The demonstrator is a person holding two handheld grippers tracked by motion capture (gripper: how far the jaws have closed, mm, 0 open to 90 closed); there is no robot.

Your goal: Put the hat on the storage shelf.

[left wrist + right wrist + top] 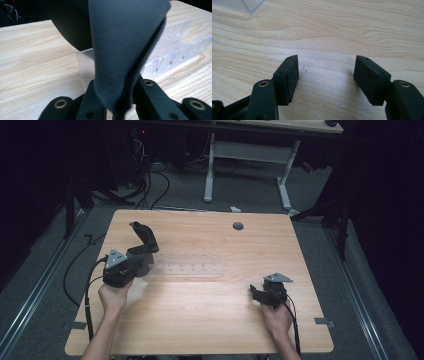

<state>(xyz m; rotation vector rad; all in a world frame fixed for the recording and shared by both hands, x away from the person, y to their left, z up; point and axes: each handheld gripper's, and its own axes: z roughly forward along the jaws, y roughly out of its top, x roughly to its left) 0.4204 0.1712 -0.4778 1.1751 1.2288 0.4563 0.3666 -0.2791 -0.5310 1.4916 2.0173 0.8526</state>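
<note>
The dark grey cloth (144,239) was held by the left gripper (131,262) above the left part of the wooden table (210,320). In the high view the cloth stood up from the jaws and leaned away from the person, with its upper end curled. In the left gripper view the cloth (125,45) rose as a folded sheet between the two black jaws, and the jaws pressed on its lower part from both sides, so the gap between them was narrow.

Just beyond the cloth, a clear plastic rack (187,269) lay flat on the table, long and low, with a row of small slots. In the left gripper view the rack (172,60) was close behind the cloth, and its upright dividers were visible at the right side. I could not tell if the cloth touched it.

The right gripper (262,294) rested low near the right part of the table, well apart from the cloth and the rack. In the right gripper view its jaws stood wide, with nothing between them, only the bare wood under them. A corner of the clear plastic (244,5) was at the top left of that view.

A small round hole (238,226) was in the far part of the table.
</note>
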